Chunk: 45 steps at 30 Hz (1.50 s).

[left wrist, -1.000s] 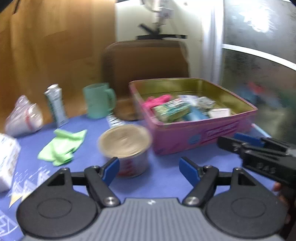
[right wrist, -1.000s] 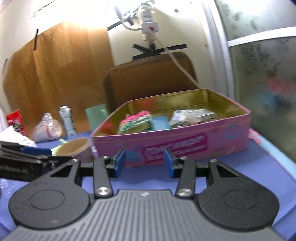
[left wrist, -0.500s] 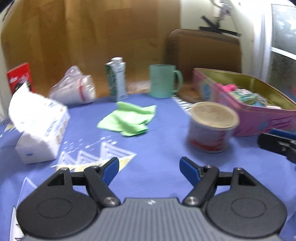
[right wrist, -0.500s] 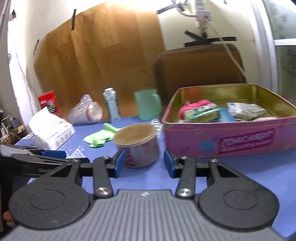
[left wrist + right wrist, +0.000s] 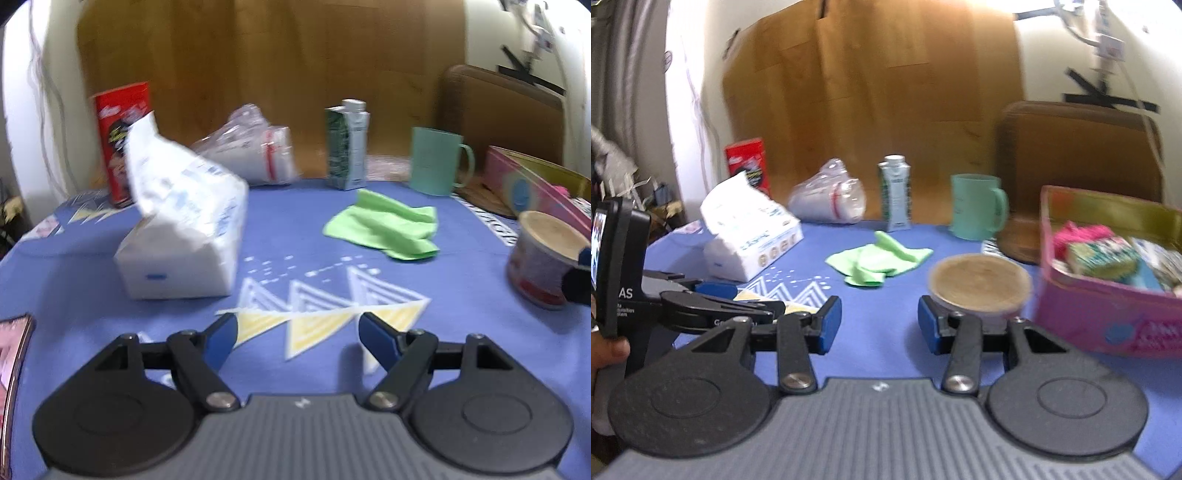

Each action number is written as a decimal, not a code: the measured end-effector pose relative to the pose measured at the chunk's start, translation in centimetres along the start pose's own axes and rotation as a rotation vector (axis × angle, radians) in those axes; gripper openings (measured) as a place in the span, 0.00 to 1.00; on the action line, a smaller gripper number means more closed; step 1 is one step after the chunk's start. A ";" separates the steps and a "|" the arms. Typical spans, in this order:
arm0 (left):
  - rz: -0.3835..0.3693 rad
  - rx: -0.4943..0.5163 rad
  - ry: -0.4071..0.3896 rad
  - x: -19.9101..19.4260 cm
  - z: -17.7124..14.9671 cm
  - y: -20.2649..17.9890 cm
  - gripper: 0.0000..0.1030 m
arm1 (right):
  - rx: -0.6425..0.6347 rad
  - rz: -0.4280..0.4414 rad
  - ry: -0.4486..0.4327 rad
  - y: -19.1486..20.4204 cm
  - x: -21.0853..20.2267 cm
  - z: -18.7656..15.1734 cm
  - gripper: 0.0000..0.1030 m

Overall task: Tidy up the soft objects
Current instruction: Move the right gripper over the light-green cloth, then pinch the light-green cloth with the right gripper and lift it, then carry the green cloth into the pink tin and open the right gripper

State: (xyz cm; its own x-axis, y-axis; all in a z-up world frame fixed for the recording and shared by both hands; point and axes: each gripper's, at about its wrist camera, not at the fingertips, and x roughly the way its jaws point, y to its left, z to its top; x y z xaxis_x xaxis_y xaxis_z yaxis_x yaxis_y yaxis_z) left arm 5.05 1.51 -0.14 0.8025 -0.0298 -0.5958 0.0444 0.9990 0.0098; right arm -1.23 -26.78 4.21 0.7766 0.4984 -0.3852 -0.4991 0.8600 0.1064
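While you've got both tools hovering low over the blue surface (image 5: 288,229), your left gripper (image 5: 295,338) has its blue-tipped fingers spread wide with nothing between them, just the yellow and white triangle print of the cloth showing in the gap. Your right gripper (image 5: 879,319) is the same deal, fingers apart and holding nothing, and the round tub with the tan lid (image 5: 980,286) sits just past its right fingertip.

The soft stuff: the crumpled green cloth (image 5: 384,225) is lying flat on the surface, roughly mid-table, in front of the small green and white carton (image 5: 347,144) and the teal mug (image 5: 436,166). From the right wrist view the same cloth is between the tissue pack and the tub. The white tissue pack (image 5: 181,236) sits to the left of the cloth, well apart from it, with its plastic flap sticking up. Behind it you can see a red box (image 5: 120,136) standing upright and a clear plastic bag of something white (image 5: 255,147) lying on its side.

Over on the right, the pink tin (image 5: 1108,314) is open and already has things in it: a fuzzy pink item (image 5: 1078,236), a green patterned sponge-looking block (image 5: 1102,254) and some pale packets I can't make out because of blur. The tub is just beside the tin's near left corner; can't tell if they touch.

Your left tool shows up in the right view at the left edge, with your thumb (image 5: 609,350) on it.
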 end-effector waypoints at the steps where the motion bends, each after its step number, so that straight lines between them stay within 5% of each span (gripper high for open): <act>1: 0.001 -0.016 0.006 0.3 -0.2 0.4 0.72 | -0.021 0.009 0.006 0.3 0.6 0.3 0.47; 11: -0.053 -0.118 -0.042 -0.1 -0.4 2.1 0.72 | -0.085 -0.002 0.210 1.3 13.6 5.6 0.47; 14: -0.066 -0.134 -0.042 0.1 -0.3 2.4 0.72 | -0.051 -0.047 0.302 0.4 17.8 6.2 0.65; 18: -0.074 -0.144 -0.057 -0.1 -0.4 2.6 0.72 | 0.082 -0.087 0.390 -1.2 21.4 6.3 0.71; 19: -0.076 -0.150 -0.064 -0.3 -0.5 2.7 0.72 | 0.067 -0.089 0.396 -1.0 21.6 6.2 0.70; 20: -0.079 -0.159 -0.072 -0.5 -0.5 2.8 0.72 | 0.036 -0.100 0.396 -0.5 21.6 6.1 0.49; 21: -0.078 -0.175 -0.081 -0.6 -0.5 3.1 0.72 | 0.013 -0.091 0.385 0.0 21.4 6.0 0.18; 22: -0.079 -0.190 -0.088 -0.7 -0.5 3.3 0.72 | 0.014 -0.051 0.380 0.2 21.0 5.9 0.06; 30: -0.134 -0.295 -0.064 -0.3 -0.3 5.5 0.70 | -0.048 0.076 0.339 1.3 14.9 3.4 0.05; 38: -0.172 -0.177 -0.039 -1.1 -0.4 3.2 0.67 | -0.160 0.128 0.242 0.9 3.5 -2.1 0.04; 45: -0.466 -0.107 0.056 -3.0 -0.3 -2.8 0.67 | -0.084 0.015 0.184 -1.9 -2.5 -5.2 0.05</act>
State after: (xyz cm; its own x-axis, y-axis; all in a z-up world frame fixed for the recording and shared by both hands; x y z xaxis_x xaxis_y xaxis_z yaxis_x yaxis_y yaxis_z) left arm 2.40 -1.20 1.39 0.6782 -0.4762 -0.5597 0.3277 0.8777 -0.3497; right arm -4.21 -30.28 0.18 0.6892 0.4760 -0.5463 -0.5463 0.8367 0.0399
